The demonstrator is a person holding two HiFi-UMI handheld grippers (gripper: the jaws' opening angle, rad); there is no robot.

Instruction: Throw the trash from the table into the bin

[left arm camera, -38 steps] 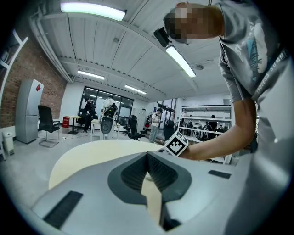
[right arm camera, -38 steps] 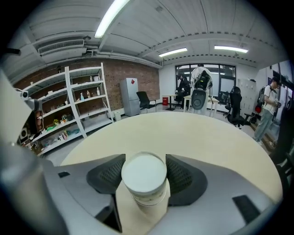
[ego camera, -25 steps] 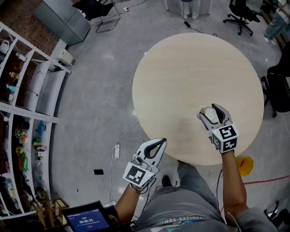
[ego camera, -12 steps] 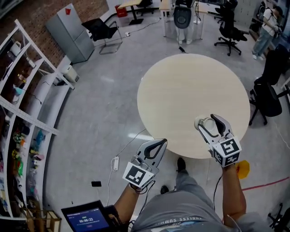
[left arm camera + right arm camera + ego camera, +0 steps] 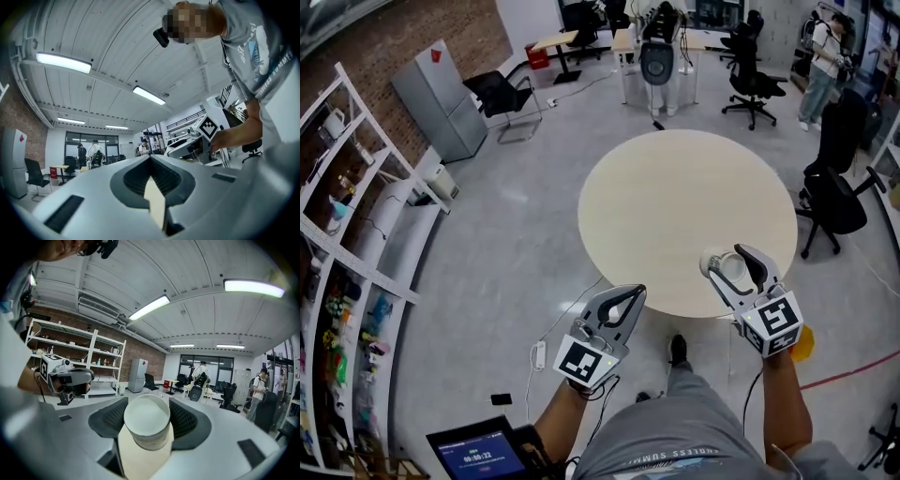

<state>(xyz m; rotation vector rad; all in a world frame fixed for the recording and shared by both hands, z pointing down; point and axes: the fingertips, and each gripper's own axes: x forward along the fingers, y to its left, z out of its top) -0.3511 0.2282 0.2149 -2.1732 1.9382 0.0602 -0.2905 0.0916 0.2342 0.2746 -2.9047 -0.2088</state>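
Note:
In the head view my right gripper (image 5: 727, 255) is shut on a white paper cup (image 5: 734, 266), held over the near edge of the round beige table (image 5: 675, 206). The right gripper view shows the cup (image 5: 146, 420) lying between the ribbed pads with its open mouth facing the camera; my right gripper (image 5: 146, 401) clasps it on both sides. My left gripper (image 5: 634, 292) hangs over the floor just off the table's near-left edge, jaws together and holding nothing. In its own view my left gripper (image 5: 150, 158) points slightly upward at the ceiling, tips meeting.
A yellow object (image 5: 803, 344) sits on the floor by my right forearm. Black office chairs (image 5: 834, 192) stand to the table's right. White shelving (image 5: 356, 234) lines the left wall, with a grey cabinet (image 5: 441, 98) behind. A cable with a power strip (image 5: 539, 356) lies on the floor.
Both grippers have risen and the view has pulled back from the table. The right gripper, cup still in it, went from over the tabletop to its near edge.

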